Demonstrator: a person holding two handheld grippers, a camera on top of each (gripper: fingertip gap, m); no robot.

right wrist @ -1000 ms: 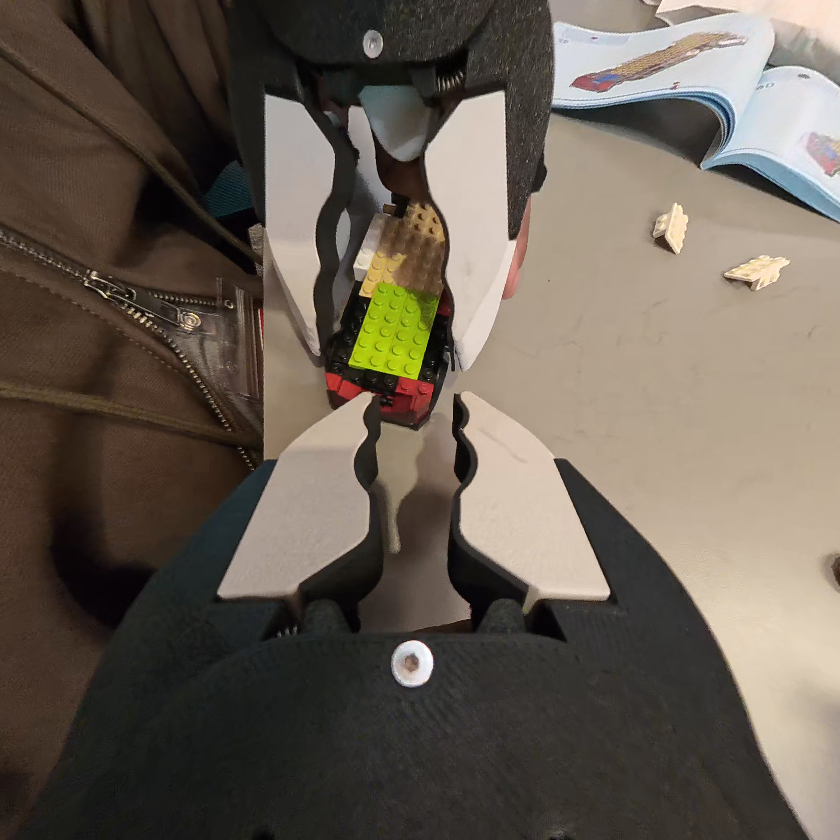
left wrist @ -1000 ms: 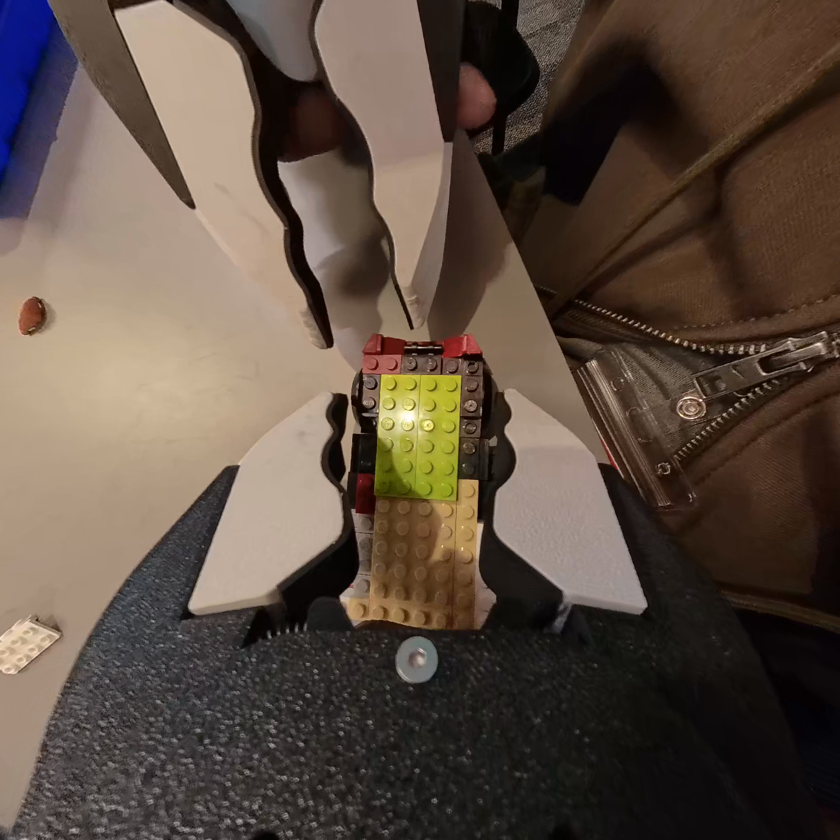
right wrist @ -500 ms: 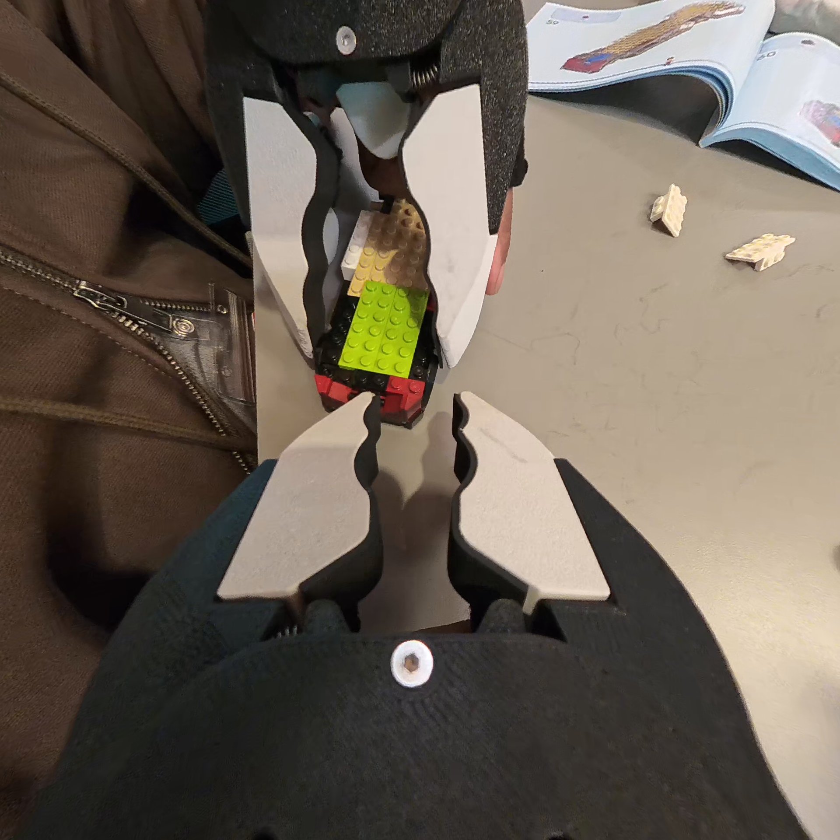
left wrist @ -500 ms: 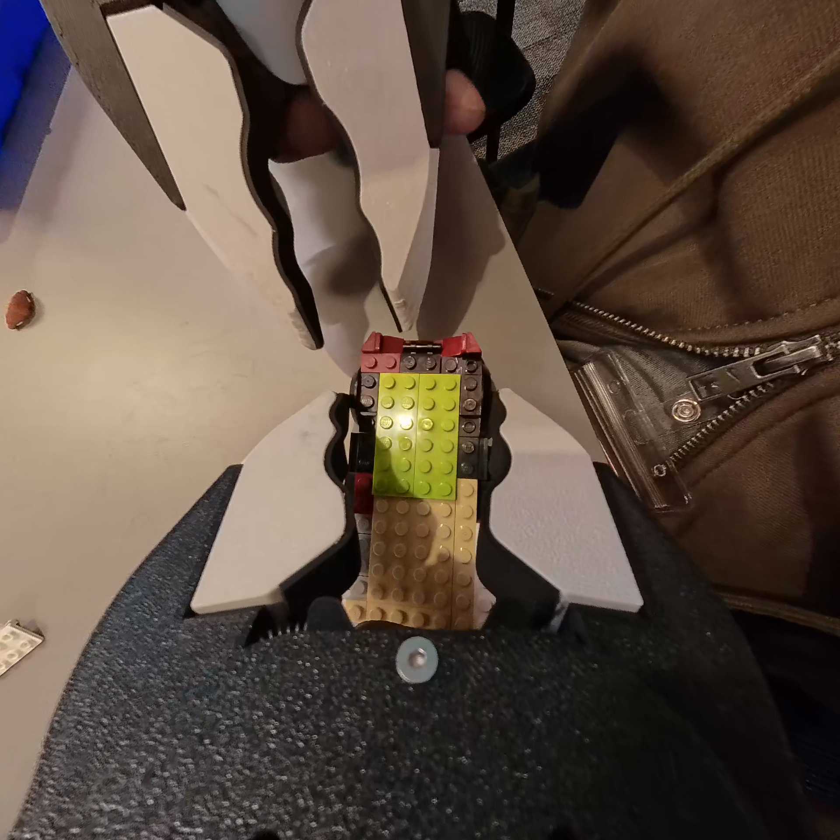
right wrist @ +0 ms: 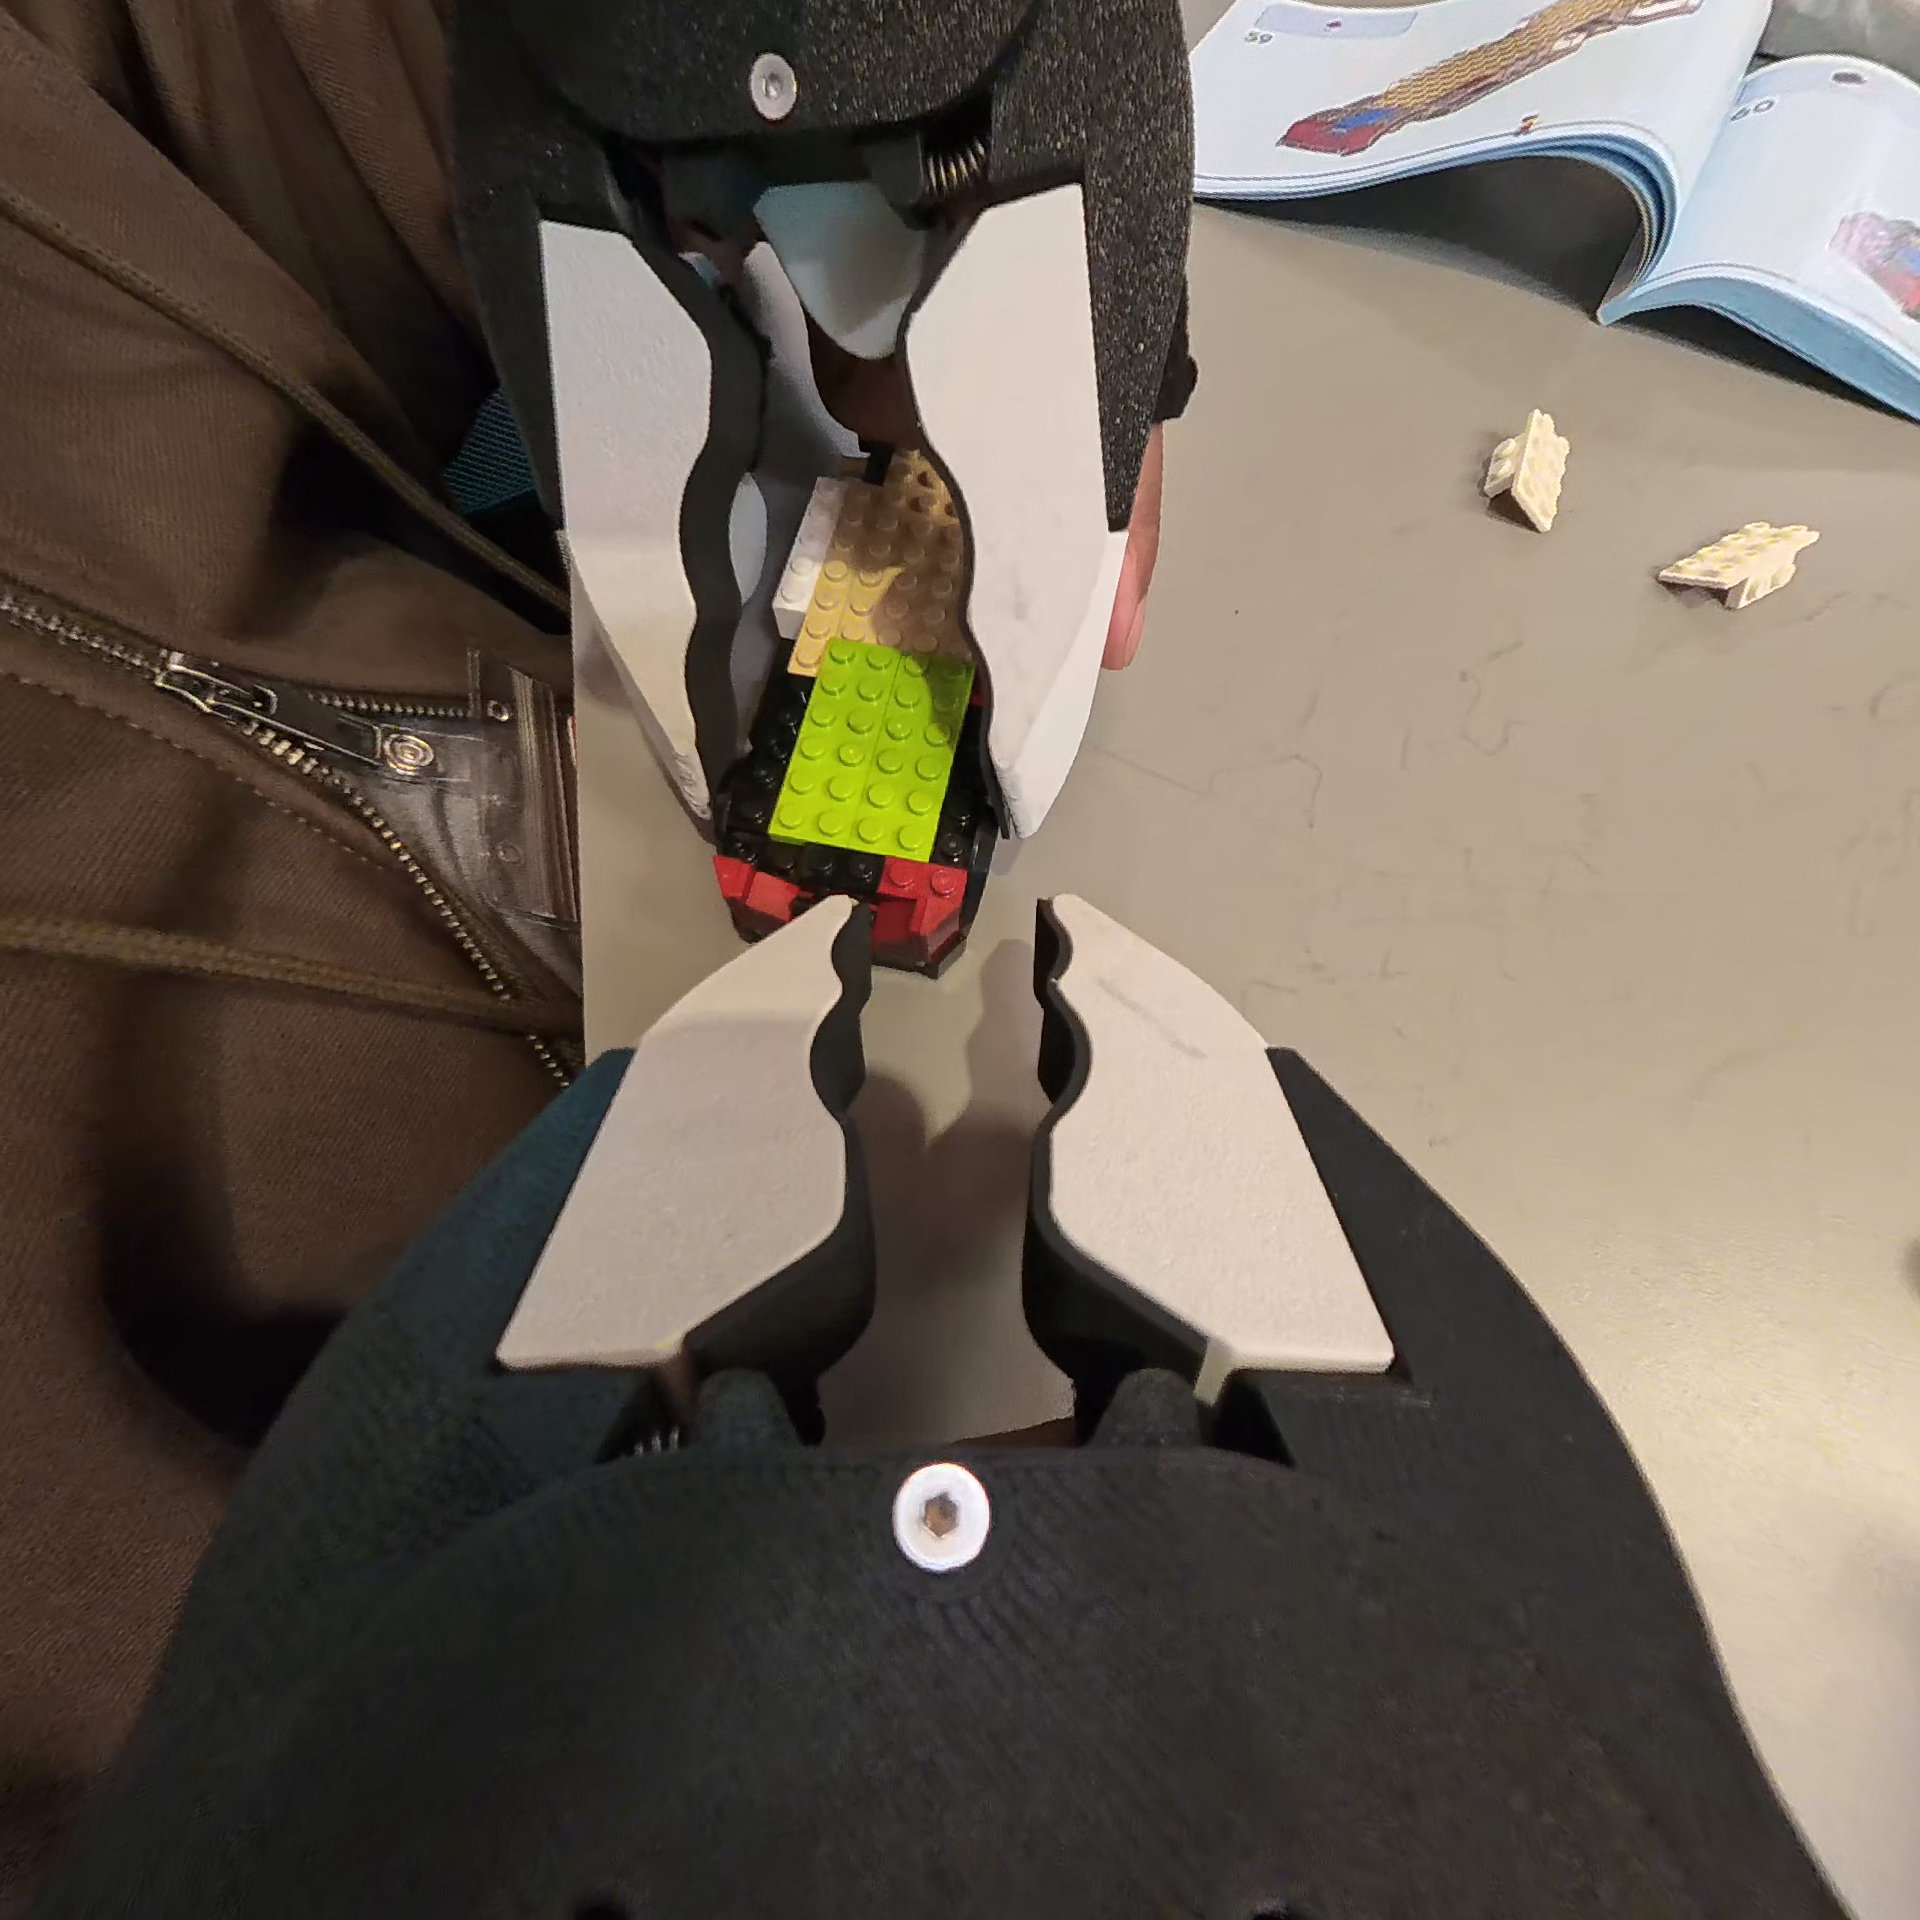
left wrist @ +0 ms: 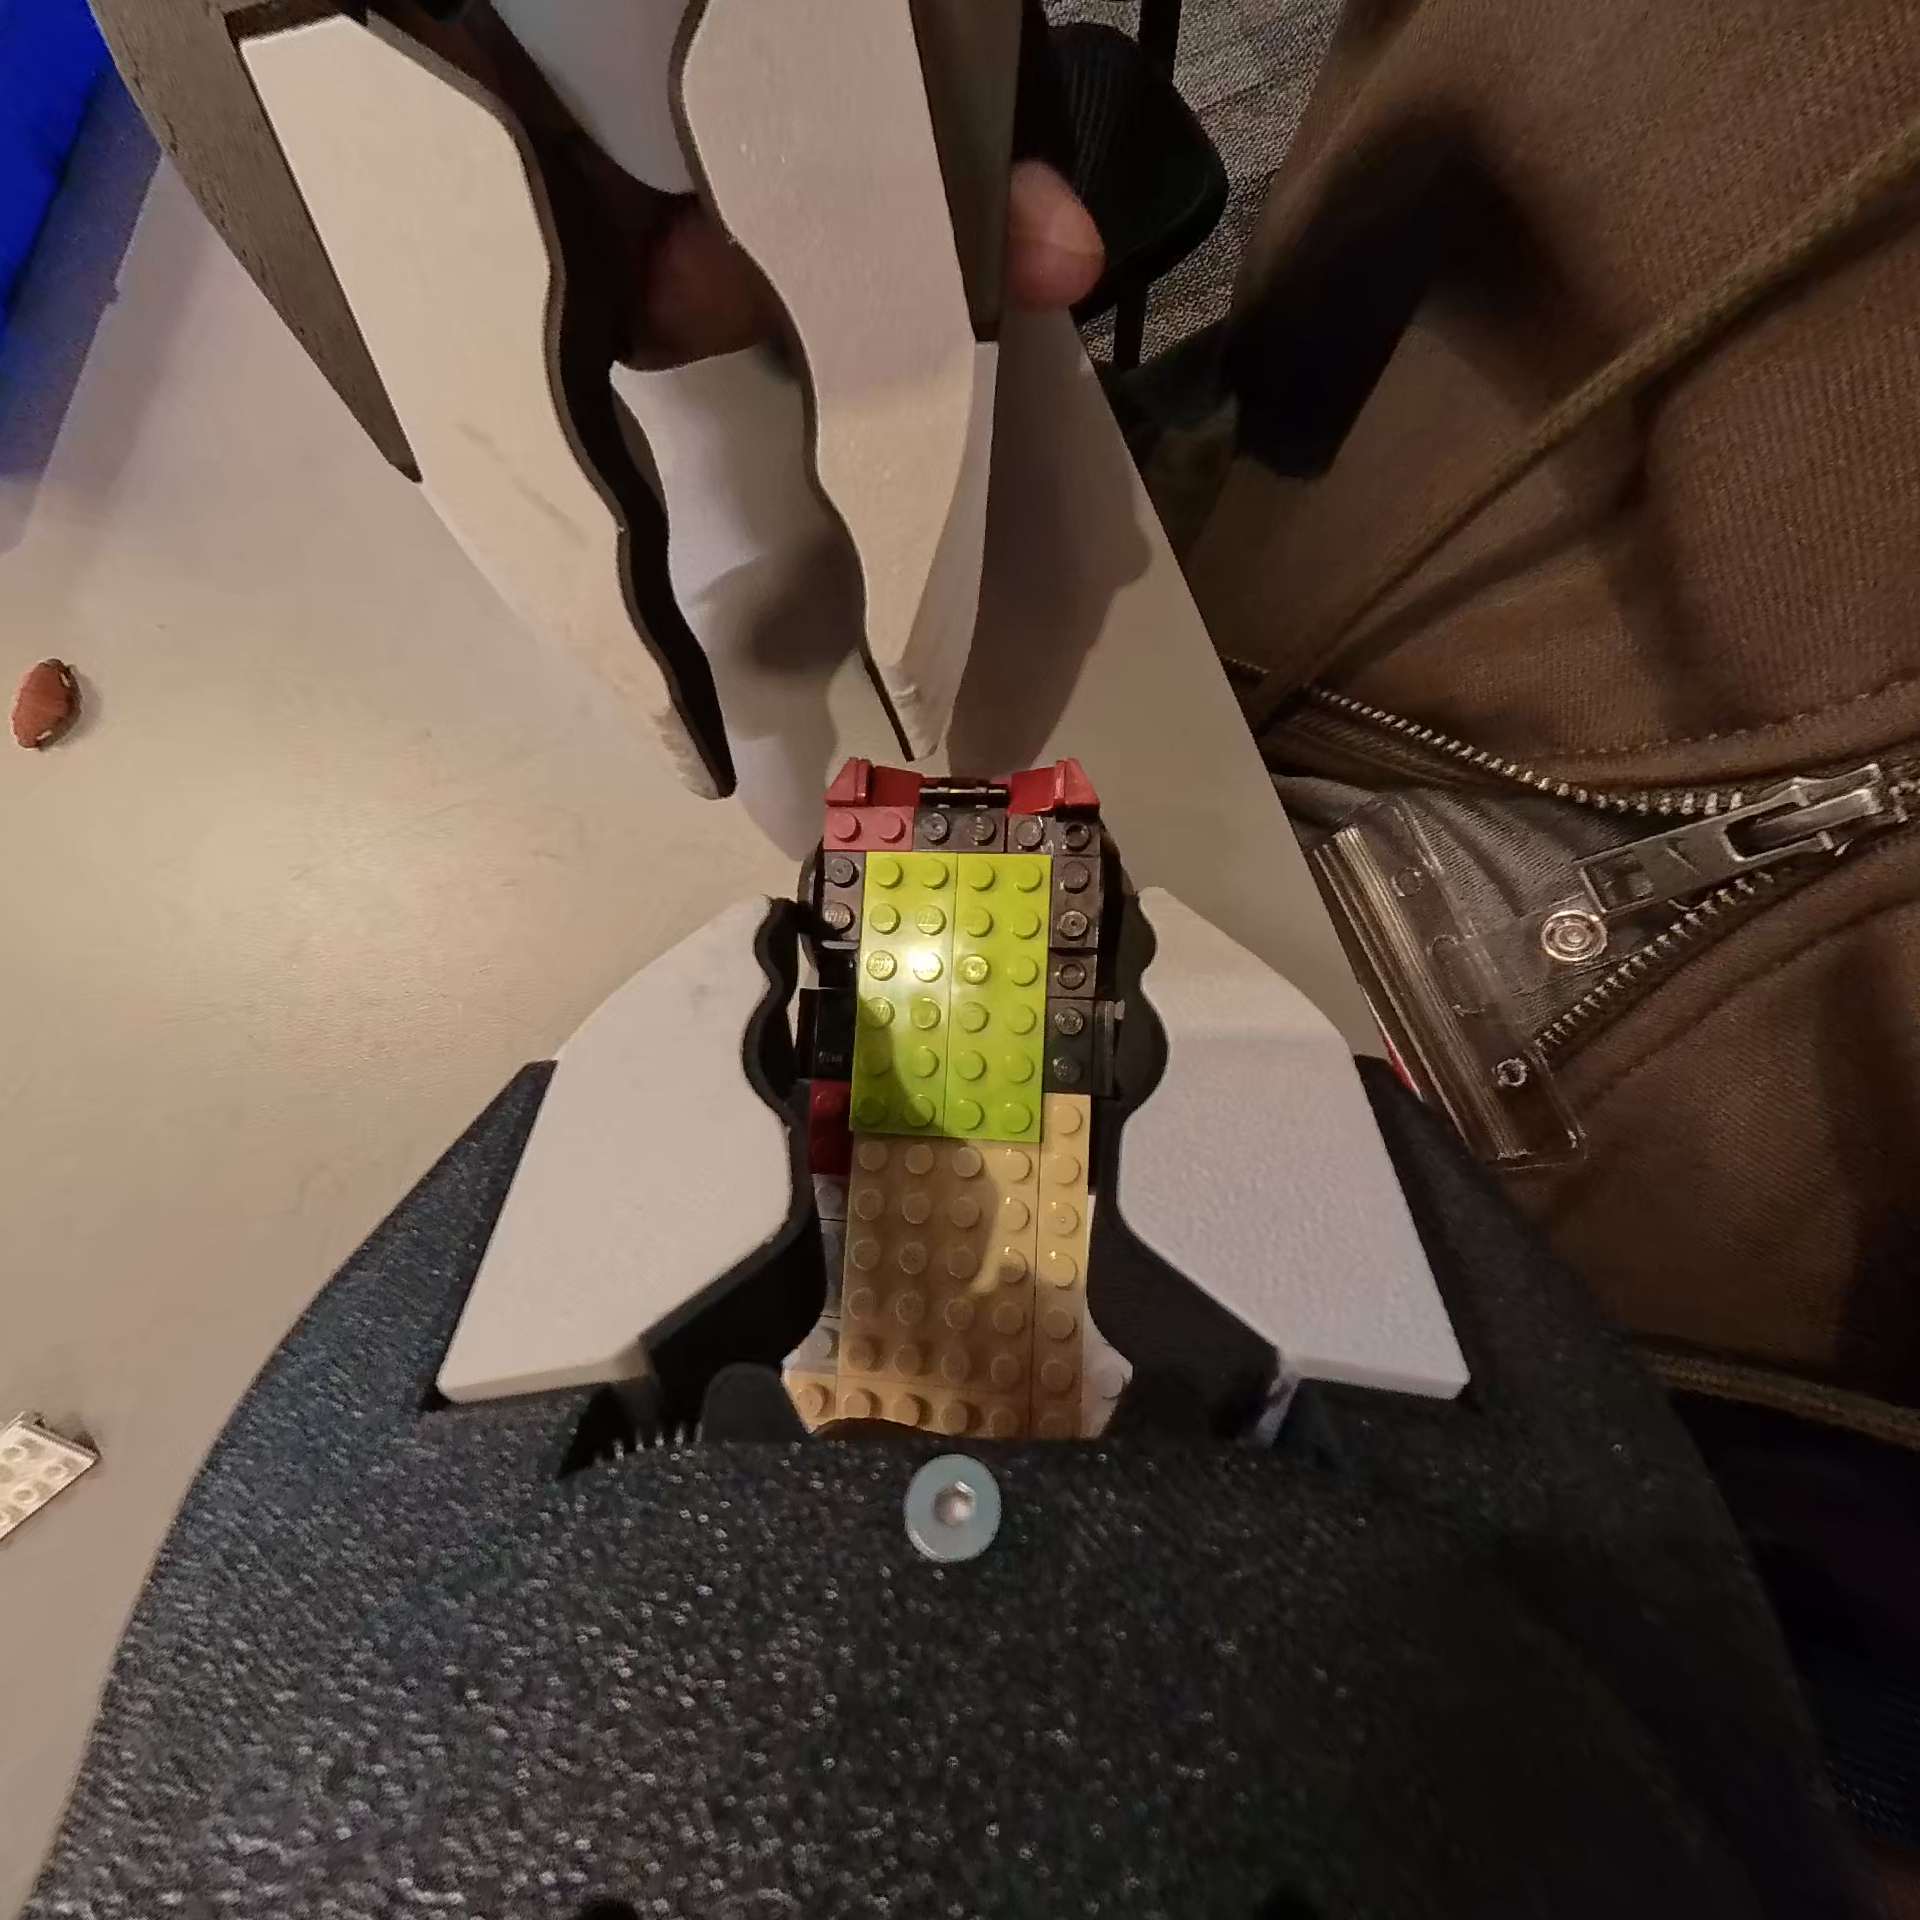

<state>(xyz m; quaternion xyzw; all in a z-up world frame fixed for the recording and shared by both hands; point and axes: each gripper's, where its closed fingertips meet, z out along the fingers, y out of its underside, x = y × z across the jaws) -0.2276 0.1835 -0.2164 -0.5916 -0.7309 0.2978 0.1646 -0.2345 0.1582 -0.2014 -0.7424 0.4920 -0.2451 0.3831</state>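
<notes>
My left gripper (left wrist: 961, 909) is shut on a brick model (left wrist: 961, 1039) with a lime green and tan studded top, black sides and a dark red front end. Its pads press on the model's black sides. The model's red end sticks out past the fingertips. My right gripper (right wrist: 945, 920) is open and empty, pointing at that red end of the model (right wrist: 873, 769). Its left fingertip (right wrist: 831, 925) is right at the red bricks. The right gripper also shows at the top of the left wrist view (left wrist: 805, 748), and the left gripper at the top of the right wrist view (right wrist: 862, 810).
A person in a brown zipped jacket (left wrist: 1662, 520) is close by, beside the grey table (right wrist: 1455, 935). An open instruction booklet (right wrist: 1558, 125) and two small cream pieces (right wrist: 1527, 483) (right wrist: 1735, 566) lie at the far right. A small brown piece (left wrist: 42, 701), a white plate (left wrist: 31, 1455) and a blue bin (left wrist: 42, 156) are on the left.
The two grippers have drawn slightly closer, so the right gripper's left fingertip now meets the model's red end. The left gripper's grasp on the model is unchanged, and the right jaws stay open.
</notes>
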